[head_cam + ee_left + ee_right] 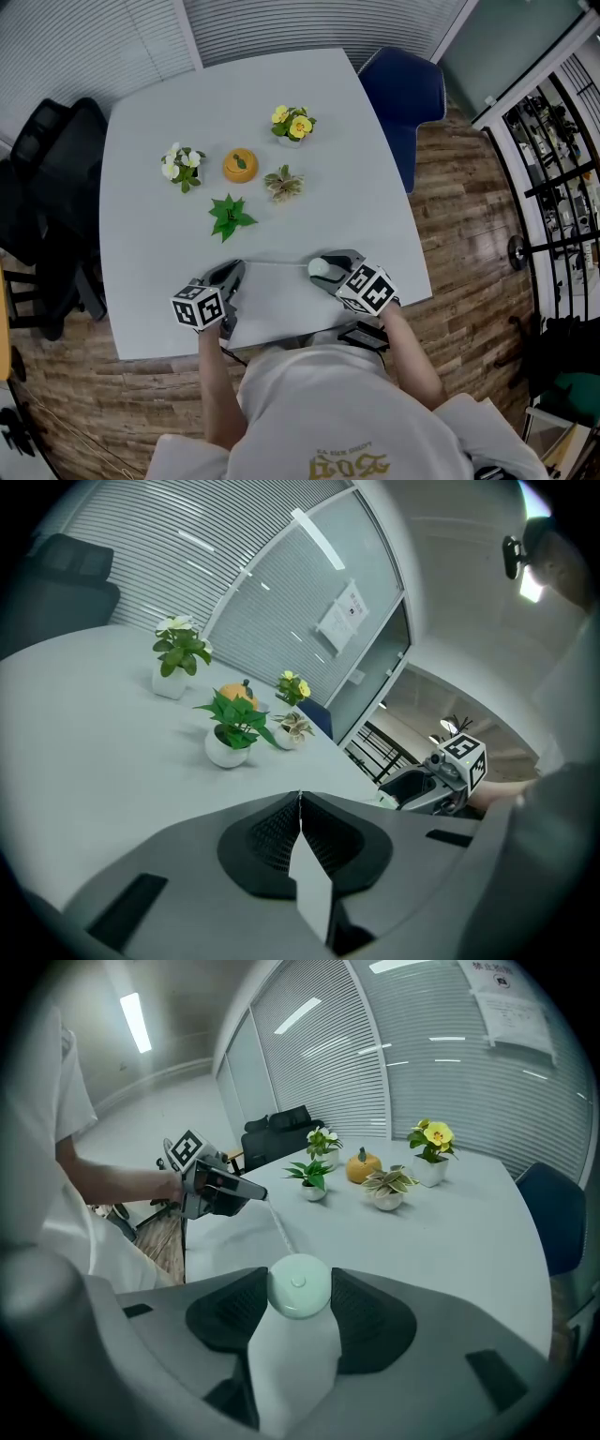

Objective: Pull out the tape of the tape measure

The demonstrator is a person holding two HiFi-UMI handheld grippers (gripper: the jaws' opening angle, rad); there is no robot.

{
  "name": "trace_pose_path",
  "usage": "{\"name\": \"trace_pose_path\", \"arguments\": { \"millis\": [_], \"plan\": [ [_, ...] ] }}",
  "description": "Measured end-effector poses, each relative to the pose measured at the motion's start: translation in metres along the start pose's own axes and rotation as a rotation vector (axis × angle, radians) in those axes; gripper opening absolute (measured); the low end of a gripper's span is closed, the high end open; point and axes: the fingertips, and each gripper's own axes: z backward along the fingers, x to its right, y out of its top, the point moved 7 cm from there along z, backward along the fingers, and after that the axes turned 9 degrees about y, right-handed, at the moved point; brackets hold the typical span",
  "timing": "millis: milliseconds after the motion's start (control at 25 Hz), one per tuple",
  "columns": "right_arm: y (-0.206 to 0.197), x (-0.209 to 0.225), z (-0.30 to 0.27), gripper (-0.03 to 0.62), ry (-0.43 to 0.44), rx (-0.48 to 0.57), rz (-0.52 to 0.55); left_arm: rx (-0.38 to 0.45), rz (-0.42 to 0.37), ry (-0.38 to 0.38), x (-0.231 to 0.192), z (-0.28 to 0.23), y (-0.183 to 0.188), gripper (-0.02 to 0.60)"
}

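A white worktop (356,169) fills the middle of the head view, standing on a wood-patterned floor (469,244). A blue chair (403,94) is pushed against its far right corner, and a black chair (47,187) stands off its left side. A person in a pale shirt (347,412) stands at the near edge with both forearms reaching over it.

The left tool (232,274) sits over the near left part of the worktop. Its jaws are pressed together on the free end of the tape. The right tool (325,266) is just to the right of it, near the same edge, and its jaws are clamped on the two sides of the tape measure. The two tools point toward each other.

Further back on the worktop stands a loose group of small pots. There is a white-flowered plant (183,166) at the left, a yellow-flowered plant (292,123) at the back right, a green leafy plant (229,216) nearest the tools, and a pale-leaved plant (283,183) beside it. An orange pumpkin-shaped ornament (240,165) sits in the middle of them.

The tape measure (298,1285) is a round, pale green case, held at the tips of the right tool just above the worktop. The tape (277,263) runs out of it as a thin pale line to the tip of the left tool, stretched between the two.
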Motion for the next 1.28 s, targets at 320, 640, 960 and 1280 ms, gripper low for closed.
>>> {"name": "trace_pose_path", "arguments": {
  "millis": [320,640,960,1280],
  "plan": [
    [-0.006,0.006,0.002,0.227,-0.009,-0.015,-0.011,-0.003,0.009,0.022,-0.007,0.003,-0.005,0.008],
    [-0.011,0.007,0.002,0.227,-0.011,-0.022,-0.026,-0.016,0.010,0.056,-0.013,0.005,-0.008,0.008],
    [-0.016,0.013,0.003,0.227,-0.016,-0.029,-0.045,-0.035,0.012,0.082,-0.019,0.005,-0.012,0.008],
    [-0.018,0.017,0.006,0.227,-0.030,-0.041,-0.055,-0.036,0.011,0.117,-0.028,0.009,-0.011,0.008]
  ]
}}
